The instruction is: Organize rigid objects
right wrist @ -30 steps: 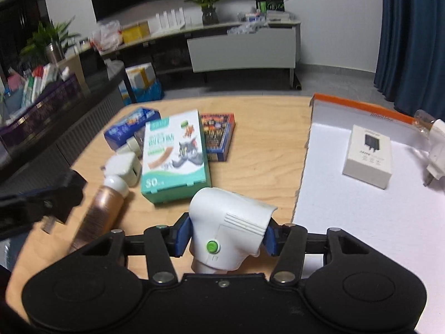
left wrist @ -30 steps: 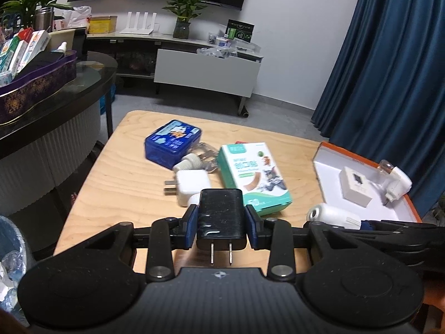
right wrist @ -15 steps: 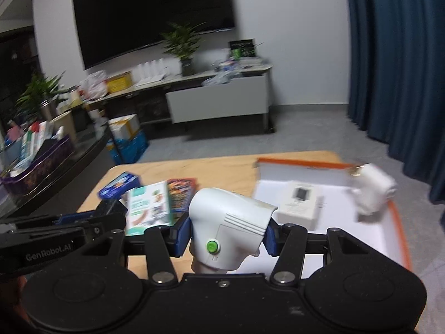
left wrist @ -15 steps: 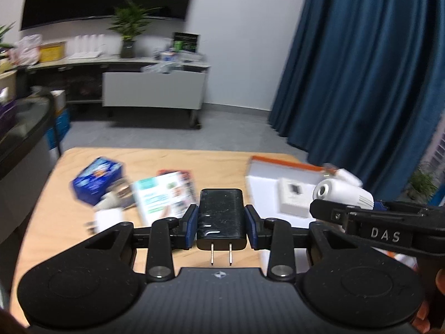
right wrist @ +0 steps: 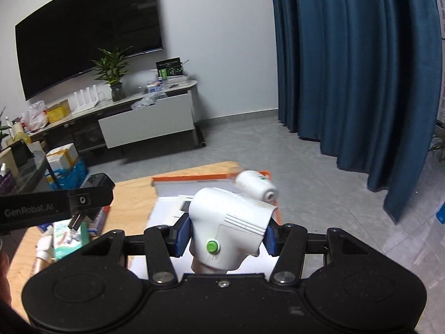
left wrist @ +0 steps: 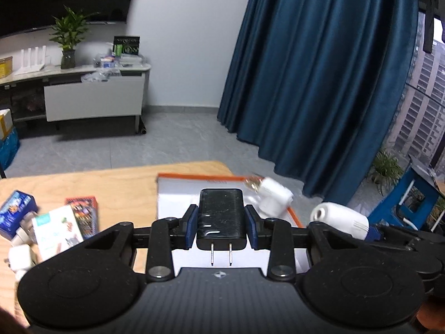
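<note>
A dark blue curtain (left wrist: pixel 319 89) hangs in folds from ceiling to grey tiled floor (right wrist: pixel 250 150), filling the right side of both views. On the white wall a wide black television (right wrist: pixel 86 36) is mounted above a low sideboard (right wrist: pixel 144 117) with a white front panel. On the sideboard stand a potted plant (right wrist: pixel 112 69), a row of white uprights (right wrist: pixel 84 98) (too small to tell what they are) and a yellow box (right wrist: pixel 57 111). At the far right, a window (left wrist: pixel 422 105) shows buildings outside.
</note>
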Motion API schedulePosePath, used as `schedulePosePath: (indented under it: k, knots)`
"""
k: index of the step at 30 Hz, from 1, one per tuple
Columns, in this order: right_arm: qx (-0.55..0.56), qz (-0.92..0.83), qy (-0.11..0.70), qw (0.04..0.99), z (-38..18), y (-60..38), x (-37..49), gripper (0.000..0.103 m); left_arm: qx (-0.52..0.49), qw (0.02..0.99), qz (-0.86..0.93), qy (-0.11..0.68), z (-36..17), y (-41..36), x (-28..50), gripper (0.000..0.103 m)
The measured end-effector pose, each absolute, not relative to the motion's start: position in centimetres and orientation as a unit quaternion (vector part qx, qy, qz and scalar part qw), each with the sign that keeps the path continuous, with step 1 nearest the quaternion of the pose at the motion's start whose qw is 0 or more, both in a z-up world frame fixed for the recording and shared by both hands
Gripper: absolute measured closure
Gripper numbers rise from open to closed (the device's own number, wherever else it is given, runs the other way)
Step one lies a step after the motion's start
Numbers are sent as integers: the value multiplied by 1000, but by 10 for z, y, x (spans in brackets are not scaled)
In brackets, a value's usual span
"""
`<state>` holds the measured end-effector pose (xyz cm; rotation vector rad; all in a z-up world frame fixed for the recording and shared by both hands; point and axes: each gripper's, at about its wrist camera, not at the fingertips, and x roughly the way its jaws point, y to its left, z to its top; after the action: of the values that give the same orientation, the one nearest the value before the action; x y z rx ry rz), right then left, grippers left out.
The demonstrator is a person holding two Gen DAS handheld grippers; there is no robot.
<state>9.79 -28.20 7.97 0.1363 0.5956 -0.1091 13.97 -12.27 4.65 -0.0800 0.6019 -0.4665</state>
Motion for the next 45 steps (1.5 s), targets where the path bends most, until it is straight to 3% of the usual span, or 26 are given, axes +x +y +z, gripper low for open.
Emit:
schedulePosePath:
  k: [45]
  knots:
    - [64,-33,318,945,62,-281,112,40,-40,920,-209,329,28,-131,137,67]
